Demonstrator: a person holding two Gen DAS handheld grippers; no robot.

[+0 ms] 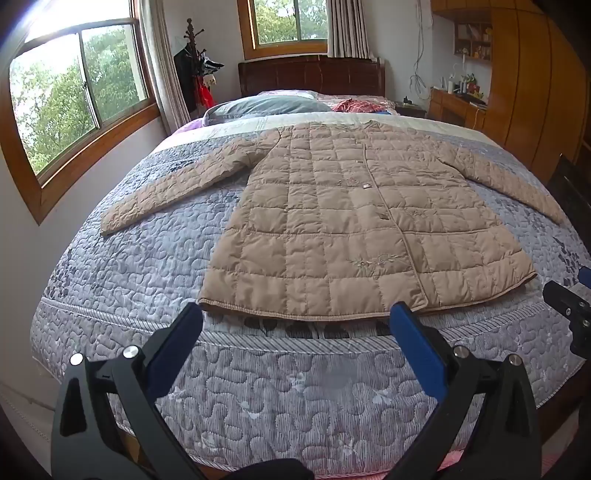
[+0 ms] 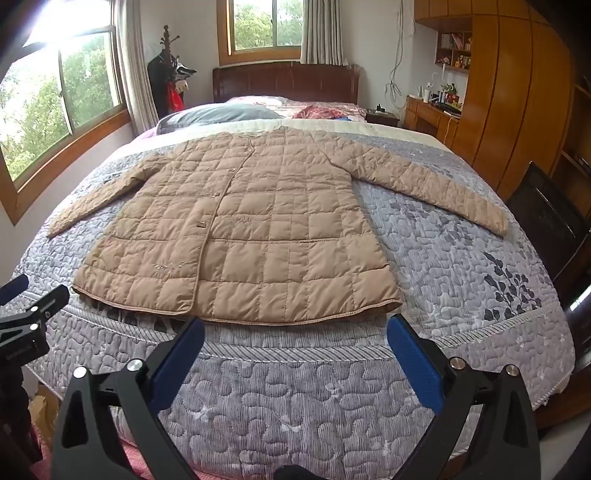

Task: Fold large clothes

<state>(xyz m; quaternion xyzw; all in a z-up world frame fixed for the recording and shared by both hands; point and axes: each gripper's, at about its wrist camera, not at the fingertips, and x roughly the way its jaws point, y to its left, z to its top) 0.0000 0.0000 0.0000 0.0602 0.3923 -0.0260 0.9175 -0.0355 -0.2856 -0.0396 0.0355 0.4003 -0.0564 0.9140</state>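
One tan quilted coat [image 1: 332,214] flat, collar twd headboard [image 1: 310,75], hem nearest.

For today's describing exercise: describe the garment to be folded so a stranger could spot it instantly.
Start at the big bed under its grey-lilac quilt. Spread flat across it, sleeves out, hem towards the foot, lies a tan quilted coat. Unlike the grey pillow and red cloth near the headboard, it is stitched in squares.

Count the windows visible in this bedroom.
2: a large window on the left wall beside the bed, and a smaller one above the headboard. Others may lie outside view.
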